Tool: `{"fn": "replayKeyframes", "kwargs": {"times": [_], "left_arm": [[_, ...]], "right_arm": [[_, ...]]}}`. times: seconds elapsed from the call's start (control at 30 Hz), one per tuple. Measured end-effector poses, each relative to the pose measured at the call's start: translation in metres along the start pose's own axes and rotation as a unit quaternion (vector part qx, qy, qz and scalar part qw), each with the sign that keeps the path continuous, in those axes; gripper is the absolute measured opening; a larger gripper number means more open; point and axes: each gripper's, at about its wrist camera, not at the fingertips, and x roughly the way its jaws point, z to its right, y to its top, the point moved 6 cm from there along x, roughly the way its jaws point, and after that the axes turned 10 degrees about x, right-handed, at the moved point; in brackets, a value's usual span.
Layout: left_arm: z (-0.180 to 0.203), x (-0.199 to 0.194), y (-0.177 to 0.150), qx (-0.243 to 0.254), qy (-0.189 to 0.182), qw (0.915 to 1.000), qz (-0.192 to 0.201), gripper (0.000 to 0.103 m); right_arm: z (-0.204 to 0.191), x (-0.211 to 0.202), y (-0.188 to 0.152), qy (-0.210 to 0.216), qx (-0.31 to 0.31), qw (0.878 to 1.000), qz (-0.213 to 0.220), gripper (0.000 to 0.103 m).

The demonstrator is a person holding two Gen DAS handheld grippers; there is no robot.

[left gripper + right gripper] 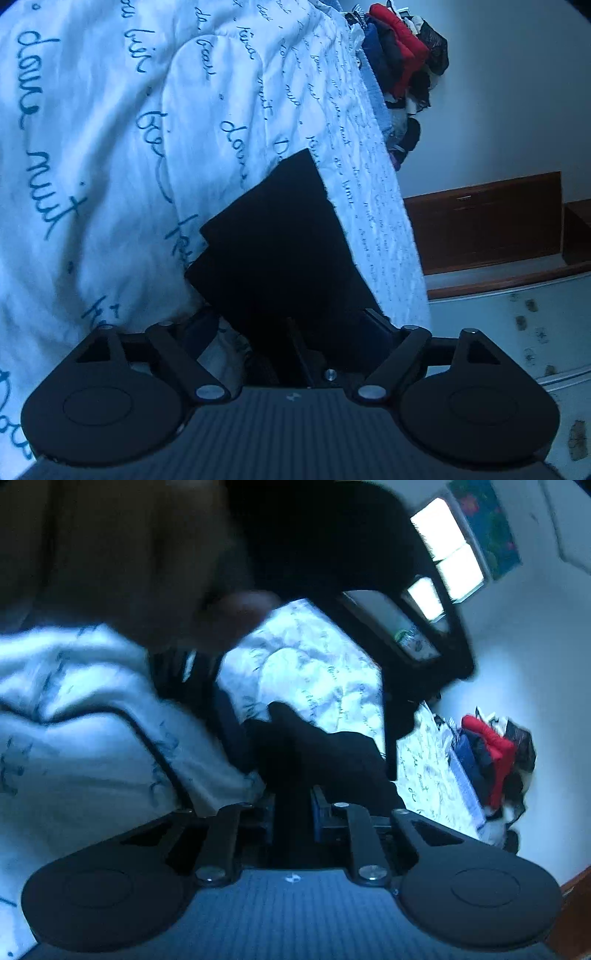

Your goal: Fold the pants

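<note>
Black pants [280, 236] lie folded on the white quilt [110, 147] near the bed's edge, their near end running between my left gripper [295, 332] fingers, which appear closed on the cloth. My right gripper [295, 797] sits with jaws close together on dark fabric, though blur hides whether it truly grips. Beyond the bed, piled clothes [402, 55] sit against the wall.

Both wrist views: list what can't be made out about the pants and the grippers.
- Left gripper, left wrist view: fingertips buried under the black pants; open or shut cannot be told.
- Right gripper, right wrist view: motion blur and dark cloth hide the fingertips; grip cannot be told.
- Pants: folds and seams lost in uniform black, both views.
- Clothes pile beyond the duvet: too small to identify items.
</note>
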Motion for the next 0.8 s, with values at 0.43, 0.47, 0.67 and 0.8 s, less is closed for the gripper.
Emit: {"fn": "replayKeyframes", "kwargs": {"times": [0.43,0.47,0.67,0.8], "left_arm": [[0.009,0.054,0.033,-0.034,-0.008,0.9994,0.009,0.055],[0.008,0.055,0.033,-0.034,-0.006,0.9993,0.010,0.053],[0.003,0.056,0.032,-0.025,0.009,0.9996,0.013,0.035],[0.005,0.052,0.028,0.005,0.025,0.9995,0.020,0.028]], "right_arm": [[0.087,-0.024,0.013,0.168,0.259,0.951,0.004,0.014],[0.098,-0.030,0.012,0.178,0.287,0.941,0.014,0.014],[0.137,0.006,-0.019,0.090,0.337,0.935,-0.054,0.014],[0.124,0.022,-0.036,0.095,0.343,0.931,-0.086,0.014]]}}
